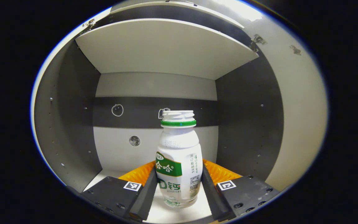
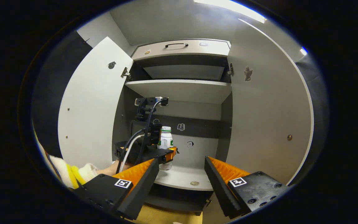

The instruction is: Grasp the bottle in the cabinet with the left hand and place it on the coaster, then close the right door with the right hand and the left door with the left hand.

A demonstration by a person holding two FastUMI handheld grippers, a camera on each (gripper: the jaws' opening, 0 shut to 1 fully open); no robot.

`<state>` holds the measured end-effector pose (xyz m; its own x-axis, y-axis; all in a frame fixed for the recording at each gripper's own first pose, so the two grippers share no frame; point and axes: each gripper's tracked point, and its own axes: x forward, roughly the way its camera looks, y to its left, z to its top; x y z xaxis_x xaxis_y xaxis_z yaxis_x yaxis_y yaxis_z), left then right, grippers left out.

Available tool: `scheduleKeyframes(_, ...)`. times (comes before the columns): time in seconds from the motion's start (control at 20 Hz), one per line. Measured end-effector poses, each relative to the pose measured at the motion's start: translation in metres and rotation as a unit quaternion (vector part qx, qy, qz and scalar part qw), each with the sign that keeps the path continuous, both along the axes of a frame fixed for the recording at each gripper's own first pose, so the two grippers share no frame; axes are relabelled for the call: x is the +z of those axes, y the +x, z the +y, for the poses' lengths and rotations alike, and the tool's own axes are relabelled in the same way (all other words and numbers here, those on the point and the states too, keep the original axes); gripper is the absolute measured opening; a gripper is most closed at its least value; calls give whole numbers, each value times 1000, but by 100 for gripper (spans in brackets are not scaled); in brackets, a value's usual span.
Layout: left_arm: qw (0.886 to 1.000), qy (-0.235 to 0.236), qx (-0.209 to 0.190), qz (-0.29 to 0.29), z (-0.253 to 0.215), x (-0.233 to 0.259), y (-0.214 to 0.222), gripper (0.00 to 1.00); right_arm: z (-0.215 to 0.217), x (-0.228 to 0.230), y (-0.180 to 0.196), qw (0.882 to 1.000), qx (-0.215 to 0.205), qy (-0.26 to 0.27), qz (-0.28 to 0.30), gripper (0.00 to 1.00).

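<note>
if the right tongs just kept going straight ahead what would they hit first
Probably the cabinet shelf: the open right tongs point into the open cabinet, right of the bottle and the left tongs. Beyond it, the back wall; depth is unclear.

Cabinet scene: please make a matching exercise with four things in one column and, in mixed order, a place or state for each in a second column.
Things:
1. bottle
2. left gripper
3. right gripper
4. right door

Places or states:
A. swung open beside the cabinet
B. open, holding nothing, in front of the cabinet
C. upright on the lower shelf
D. reaching into the cabinet, one finger on each side of the bottle

Pairs: 1-C, 2-D, 3-B, 4-A
</note>
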<state>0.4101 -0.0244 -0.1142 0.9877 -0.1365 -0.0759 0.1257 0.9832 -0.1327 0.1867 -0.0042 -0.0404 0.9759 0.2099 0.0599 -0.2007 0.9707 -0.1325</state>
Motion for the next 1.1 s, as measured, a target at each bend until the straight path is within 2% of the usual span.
scheduleKeyframes(0.25, 1000, 1, -24, 7, 1, 0, -87, 74, 5, 8, -45, 999, -48, -17, -1, 98)
scheduleKeyframes(0.5, 998, -1, -65, 0, -10, -13, -184, 74, -4, 8, -98, 993, -114, -33, -3, 97)
scheduleKeyframes(0.7, 994, -39, -104, 13, -35, -50, -254, 74, -15, 9, -131, 986, -150, -69, -18, 98)
scheduleKeyframes(0.9, 991, -45, -126, 19, -56, -97, -295, 74, -37, -10, -130, 977, -190, -93, -3, 97)
scheduleKeyframes(1.1, 990, -26, -133, 37, -84, -163, -309, 74, -52, -56, -112, 976, -195, -88, 37, 97)
